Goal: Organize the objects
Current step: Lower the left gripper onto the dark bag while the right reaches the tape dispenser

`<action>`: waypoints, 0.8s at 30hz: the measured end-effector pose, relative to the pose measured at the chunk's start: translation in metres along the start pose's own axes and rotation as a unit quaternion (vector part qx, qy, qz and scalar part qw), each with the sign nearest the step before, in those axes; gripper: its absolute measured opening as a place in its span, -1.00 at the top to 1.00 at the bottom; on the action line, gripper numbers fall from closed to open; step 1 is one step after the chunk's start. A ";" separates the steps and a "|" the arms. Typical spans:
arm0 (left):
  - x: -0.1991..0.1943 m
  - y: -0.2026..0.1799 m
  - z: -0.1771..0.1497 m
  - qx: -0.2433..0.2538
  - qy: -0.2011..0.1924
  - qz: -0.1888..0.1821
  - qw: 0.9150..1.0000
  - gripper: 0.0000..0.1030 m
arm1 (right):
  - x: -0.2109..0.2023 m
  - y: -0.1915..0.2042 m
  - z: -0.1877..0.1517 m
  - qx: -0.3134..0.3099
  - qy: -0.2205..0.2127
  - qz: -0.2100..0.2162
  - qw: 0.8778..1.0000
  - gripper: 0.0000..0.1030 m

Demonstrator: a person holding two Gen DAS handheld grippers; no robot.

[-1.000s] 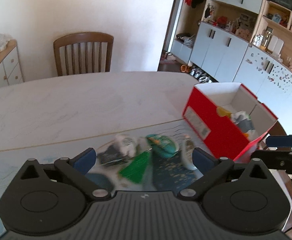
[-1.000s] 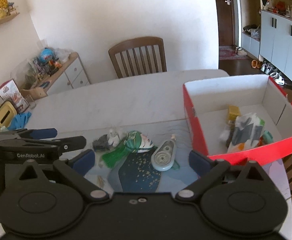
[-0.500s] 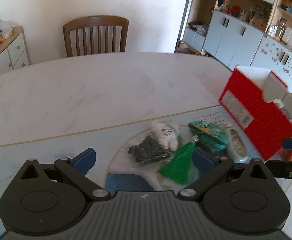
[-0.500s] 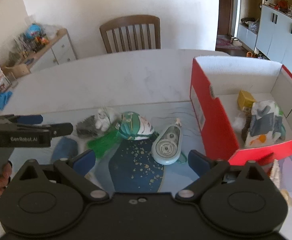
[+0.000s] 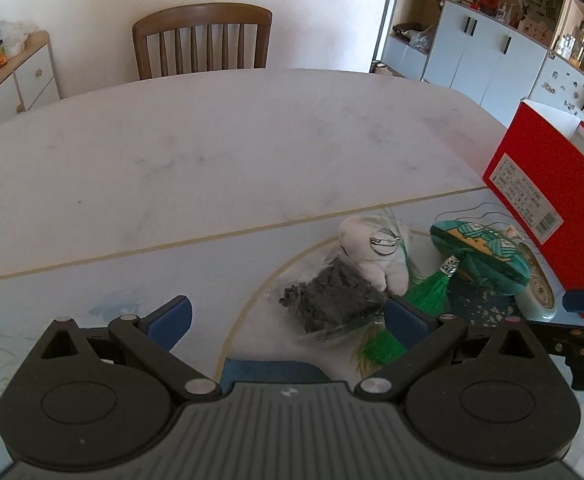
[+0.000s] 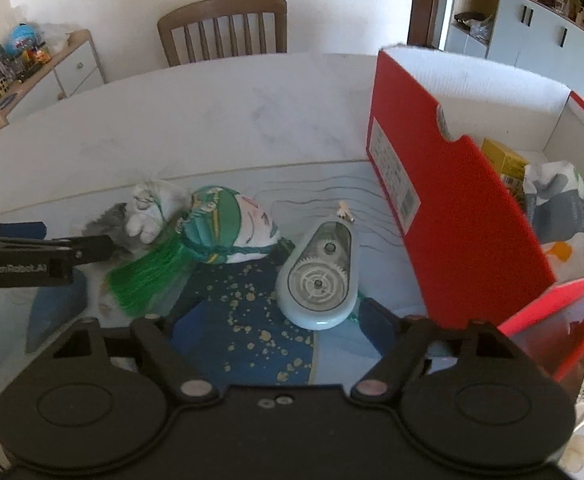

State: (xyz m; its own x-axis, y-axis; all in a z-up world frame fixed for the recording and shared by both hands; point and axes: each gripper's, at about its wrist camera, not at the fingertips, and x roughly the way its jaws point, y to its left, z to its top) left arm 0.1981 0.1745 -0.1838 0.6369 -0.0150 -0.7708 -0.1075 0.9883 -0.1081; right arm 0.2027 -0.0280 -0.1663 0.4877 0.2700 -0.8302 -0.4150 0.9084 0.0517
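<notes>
Right gripper [image 6: 260,322] is angling down over the placemat [image 6: 248,344], jaws closing but pads not pressing anything; its left pad is hard to make out in shadow, and the near end of the pale correction tape dispenser [image 6: 319,276] is lying between the fingers. Left gripper [image 5: 288,316] is tilting down too, jaws standing wide apart with nothing clamped; its right pad [image 5: 405,322] is covering part of the green tassel [image 5: 427,294], and the clear bag of dark bits [image 5: 333,300] is lying just ahead between the fingers. A fingertip is peeking in at the left edge of the right view, mostly cut off. Beyond the bag, a white plush [image 5: 375,254] and a teal painted mask [image 5: 479,256] are touching each other. The red box [image 6: 451,208] is sitting on the right, its contents half hidden by the wall, a yellow carton [image 6: 505,162] and a crumpled packet [image 6: 563,208] showing. A wooden chair [image 5: 202,40] is standing behind the table [image 5: 220,136].
</notes>
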 end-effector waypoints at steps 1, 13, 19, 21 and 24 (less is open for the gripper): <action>0.002 0.000 0.000 -0.001 0.001 -0.003 1.000 -1.00 | 0.003 -0.001 0.000 0.002 0.001 -0.002 1.000 -0.49; 0.006 -0.009 0.000 0.013 -0.013 -0.038 0.999 -0.53 | 0.022 -0.007 0.007 0.016 0.000 -0.012 1.000 -0.29; 0.003 -0.013 -0.001 0.021 -0.017 -0.047 0.999 -0.17 | 0.022 -0.009 0.008 0.020 -0.007 -0.019 1.000 0.01; 0.002 -0.013 0.000 0.021 -0.018 -0.046 0.999 -0.12 | 0.022 -0.010 0.008 0.020 -0.009 -0.018 1.000 0.02; 0.000 -0.012 0.000 0.020 -0.019 -0.043 0.999 -0.01 | 0.022 -0.011 0.007 0.023 -0.011 -0.017 1.000 0.02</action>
State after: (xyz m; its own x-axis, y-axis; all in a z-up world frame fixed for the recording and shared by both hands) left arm 0.1990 0.1621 -0.1822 0.6704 -0.0955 -0.7358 -0.0204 0.9889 -0.1469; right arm 0.2235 -0.0302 -0.1807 0.5181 0.2454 -0.8193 -0.3618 0.9309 0.0500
